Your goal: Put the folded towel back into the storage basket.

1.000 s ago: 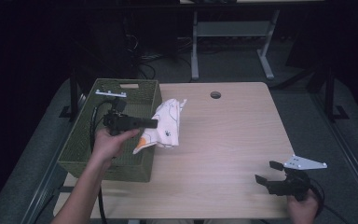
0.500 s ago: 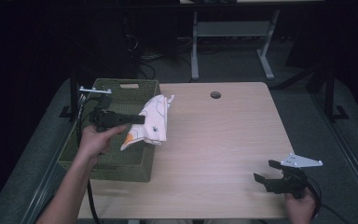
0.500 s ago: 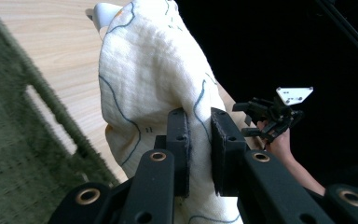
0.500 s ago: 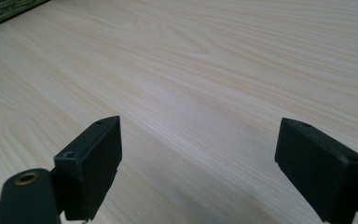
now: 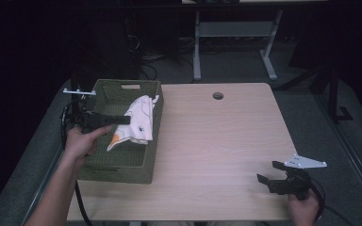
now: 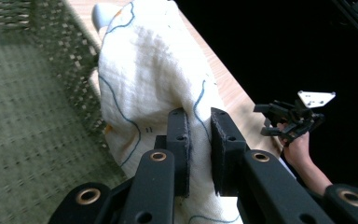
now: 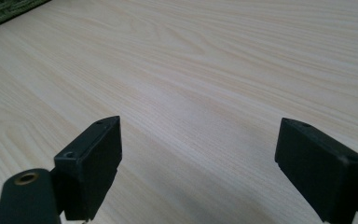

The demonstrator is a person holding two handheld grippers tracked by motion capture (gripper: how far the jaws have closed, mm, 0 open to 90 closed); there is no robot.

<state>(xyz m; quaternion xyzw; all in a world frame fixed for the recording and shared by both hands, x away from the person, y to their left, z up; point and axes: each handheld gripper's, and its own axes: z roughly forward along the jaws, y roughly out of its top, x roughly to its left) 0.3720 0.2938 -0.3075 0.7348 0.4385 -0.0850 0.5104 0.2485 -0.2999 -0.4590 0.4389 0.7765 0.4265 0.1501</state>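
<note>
Printed cloth held over the green woven basket

The left gripper (image 6: 199, 122) has its jaws clamped on a fold of the white printed cloth (image 5: 136, 121), which hangs over the basket (image 5: 122, 167). The right gripper (image 5: 269, 173) rests low over the wooden table (image 5: 217, 141), jaws wide apart, holding nothing.

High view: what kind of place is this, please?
Probably a lab or workshop for recording handling tasks, not a home. A bare wooden table stands on dark floor, cables and a metal desk frame lie behind it, and a person's hand holds a camera-fitted left gripper.
</note>
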